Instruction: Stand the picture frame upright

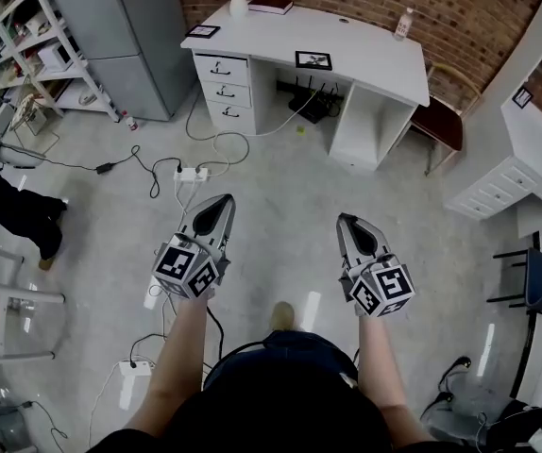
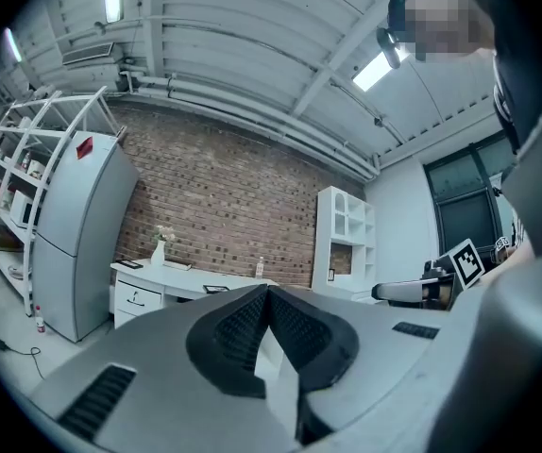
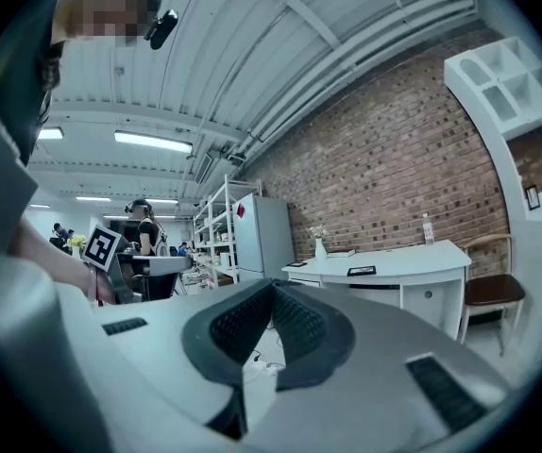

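Lying flat near the front edge of the white desk [image 1: 384, 78], the picture frame [image 1: 313, 60] ran its long side along that edge. The left gripper [image 1: 224, 200] and right gripper [image 1: 345, 219], both closed and empty, pointed toward it from well back, a power strip [image 1: 189, 173] and cables [image 1: 216, 142] on the floor between.

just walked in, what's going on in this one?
A person holds a gripper in each hand and stands on open floor, short of the white desk. The left gripper and right gripper are both shut and empty, pointing toward the desk. A front picture frame and a left picture frame appear to lie flat on it. Neither gripper is near them.
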Available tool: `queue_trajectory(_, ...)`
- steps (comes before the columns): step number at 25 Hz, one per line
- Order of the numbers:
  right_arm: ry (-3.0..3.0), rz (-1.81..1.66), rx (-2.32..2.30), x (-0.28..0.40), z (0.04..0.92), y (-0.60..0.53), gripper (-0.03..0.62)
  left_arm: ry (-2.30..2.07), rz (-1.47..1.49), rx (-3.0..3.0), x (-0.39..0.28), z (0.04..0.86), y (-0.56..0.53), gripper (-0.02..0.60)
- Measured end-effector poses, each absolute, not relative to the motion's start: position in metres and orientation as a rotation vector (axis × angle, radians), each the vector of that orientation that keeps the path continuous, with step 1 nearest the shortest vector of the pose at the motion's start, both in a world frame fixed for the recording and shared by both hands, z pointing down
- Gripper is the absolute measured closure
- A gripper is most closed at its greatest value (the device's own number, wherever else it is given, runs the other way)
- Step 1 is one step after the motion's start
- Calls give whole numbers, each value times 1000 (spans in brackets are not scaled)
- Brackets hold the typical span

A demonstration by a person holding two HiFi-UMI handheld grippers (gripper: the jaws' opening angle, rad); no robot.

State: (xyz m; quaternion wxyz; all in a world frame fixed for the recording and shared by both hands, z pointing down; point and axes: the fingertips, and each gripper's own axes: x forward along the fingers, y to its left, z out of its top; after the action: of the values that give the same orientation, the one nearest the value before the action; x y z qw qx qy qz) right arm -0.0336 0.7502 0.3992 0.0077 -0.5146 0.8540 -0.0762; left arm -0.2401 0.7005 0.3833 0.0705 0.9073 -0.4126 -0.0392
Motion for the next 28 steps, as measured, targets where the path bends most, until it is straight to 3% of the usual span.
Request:
queue_trajectory(14,2610,-314,-1632,5,414,698,589,-1250,-112,2698,-211,393,649,581)
queue_trajectory(28,2611,-383,-1623,-1,433,671,589,-1265,-87,2642,-222,418,626,581)
